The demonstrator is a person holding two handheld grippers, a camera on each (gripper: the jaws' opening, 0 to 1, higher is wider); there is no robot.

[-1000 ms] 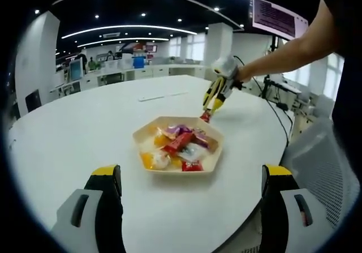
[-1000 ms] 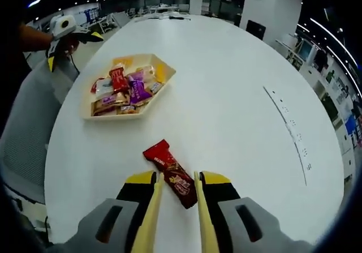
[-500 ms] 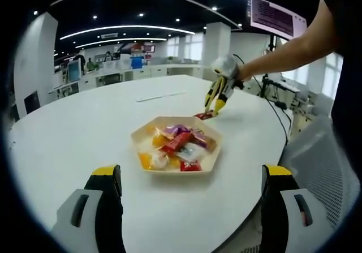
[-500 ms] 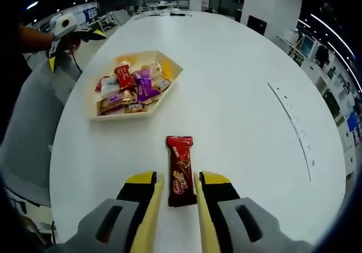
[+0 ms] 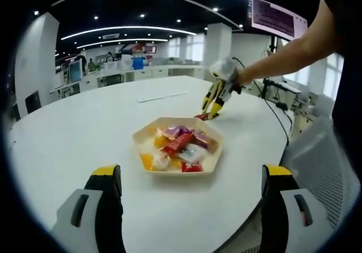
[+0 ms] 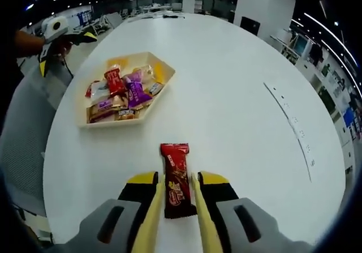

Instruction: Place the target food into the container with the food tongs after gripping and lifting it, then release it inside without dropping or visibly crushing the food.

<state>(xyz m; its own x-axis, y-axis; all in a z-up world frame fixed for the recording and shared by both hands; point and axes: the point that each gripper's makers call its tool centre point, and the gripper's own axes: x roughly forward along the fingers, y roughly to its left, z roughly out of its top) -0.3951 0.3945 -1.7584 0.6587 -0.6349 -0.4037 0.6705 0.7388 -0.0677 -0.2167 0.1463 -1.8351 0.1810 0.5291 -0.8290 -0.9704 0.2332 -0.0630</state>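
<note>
A cream hexagonal tray point(image 5: 210, 163) point(image 6: 163, 60) holding several wrapped snacks sits on the white round table point(image 5: 85, 128) point(image 6: 226, 94). My right gripper point(image 6: 177, 177) carries yellow tongs shut on a red snack bar point(image 6: 176, 176), which points straight ahead toward the tray. From the left gripper view, a person's arm holds that gripper point(image 5: 208, 114) just past the tray's far edge, the red bar point(image 5: 201, 117) at its tips close to the table. My left gripper point(image 5: 192, 174) hovers open on the near side of the tray; it also appears as the left gripper point(image 6: 67, 52) at the table's rim.
A grey mesh chair point(image 5: 319, 151) point(image 6: 22, 145) stands at the table's edge beside the tray. A thin white strip point(image 5: 161, 96) point(image 6: 291, 128) lies farther out on the table. Office desks and a hanging screen point(image 5: 277, 18) fill the background.
The red bar swung from a slant to in line with the right jaws and now reaches deeper between them. The right gripper shifted slightly near the tray. The left gripper stayed put.
</note>
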